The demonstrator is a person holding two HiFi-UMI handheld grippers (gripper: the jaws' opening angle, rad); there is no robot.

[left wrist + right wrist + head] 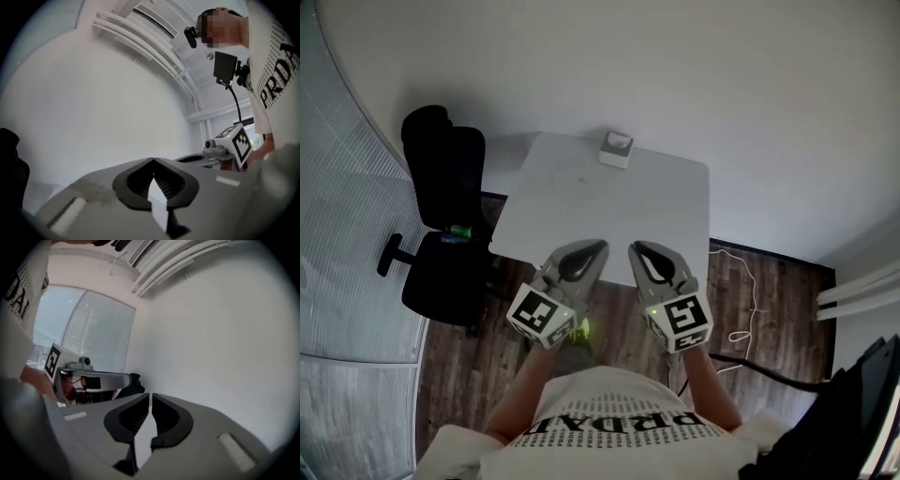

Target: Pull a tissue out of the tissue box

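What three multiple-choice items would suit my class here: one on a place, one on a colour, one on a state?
1. Where on the table is the tissue box?
A. far edge
B. middle
C. near edge

2. What colour is the office chair?
A. white
B. red
C. black

3. How do the left gripper jaws stand?
A. wide apart
B. together, nothing between them
C. shut on a tissue

Answers:
1 A: in the head view the box sits at the edge farthest from the person.
2 C: seat and back both show black.
3 B: in the left gripper view the tips meet with nothing between them.
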